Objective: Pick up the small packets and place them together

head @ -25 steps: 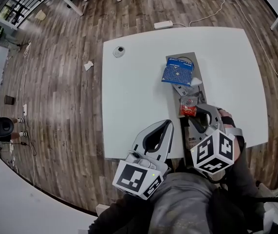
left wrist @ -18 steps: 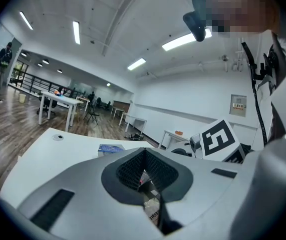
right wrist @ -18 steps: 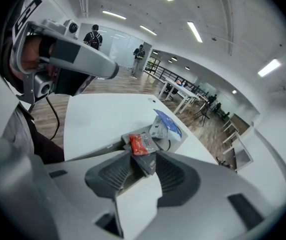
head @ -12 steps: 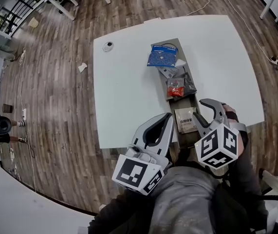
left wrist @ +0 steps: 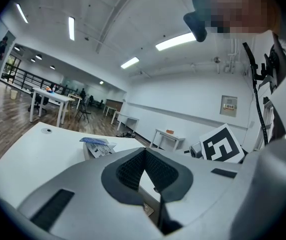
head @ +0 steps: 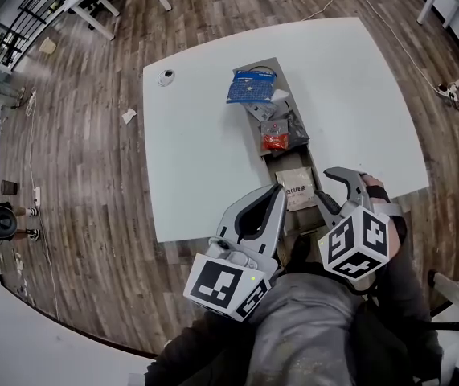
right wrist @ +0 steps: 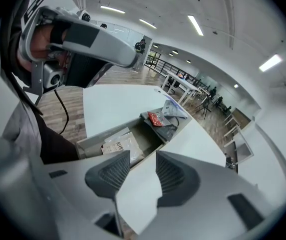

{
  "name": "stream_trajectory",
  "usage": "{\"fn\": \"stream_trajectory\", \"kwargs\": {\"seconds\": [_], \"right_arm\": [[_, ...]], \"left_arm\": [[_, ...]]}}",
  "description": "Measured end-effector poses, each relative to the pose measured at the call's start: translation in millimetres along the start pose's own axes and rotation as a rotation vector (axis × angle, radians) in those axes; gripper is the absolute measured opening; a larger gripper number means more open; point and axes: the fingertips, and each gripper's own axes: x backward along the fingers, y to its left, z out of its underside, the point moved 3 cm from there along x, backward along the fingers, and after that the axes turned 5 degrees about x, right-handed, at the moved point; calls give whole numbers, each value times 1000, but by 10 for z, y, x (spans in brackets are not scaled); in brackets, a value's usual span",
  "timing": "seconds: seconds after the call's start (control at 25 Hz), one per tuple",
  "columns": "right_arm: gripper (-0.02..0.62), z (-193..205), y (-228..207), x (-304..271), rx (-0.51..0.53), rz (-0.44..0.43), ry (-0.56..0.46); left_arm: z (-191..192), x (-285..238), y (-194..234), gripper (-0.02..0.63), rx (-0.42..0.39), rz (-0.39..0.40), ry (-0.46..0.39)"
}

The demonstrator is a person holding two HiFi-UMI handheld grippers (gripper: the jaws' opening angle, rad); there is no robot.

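In the tray (head: 266,62), beige packet (head: 297,190) beyond right jaws

The left gripper (head: 275,193) and right gripper (head: 326,186) are both pale grey plastic with curvy jaws and dark ribbed pads (right wrist: 110,173), each one's got a white cube (head: 356,244) with black square markers, and the person's in a grey top (head: 301,336) with dark sleeves (head: 410,296).

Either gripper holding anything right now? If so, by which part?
Nothing held. Right gripper: fingers apart, only the table showing between them. Left gripper: fingers together, empty.
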Motion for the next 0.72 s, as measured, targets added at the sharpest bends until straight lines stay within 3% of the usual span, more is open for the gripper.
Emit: {"fn": "stream_trajectory", "kwargs": {"seconds": [0.16, 0.28, 0.36, 0.56, 0.72], "right_arm": [[161, -38, 95, -44, 14, -48, -13], [163, -91, 236, -166, 17, -134, -32], [197, -114, 341, -270, 28, -196, -26], [299, -88, 571, -566, 102, -338, 57], [318, 56, 656, -800, 173, -391, 162]], "left_arm": [[7, 22, 14, 3, 6, -11, -3], [14, 38, 86, 3, 11, -28, -6], [11, 52, 151, 3, 17, -42, -6], [12, 66, 361, 3, 39, -76, 0], [46, 9, 552, 3, 55, -87, 11]]}}
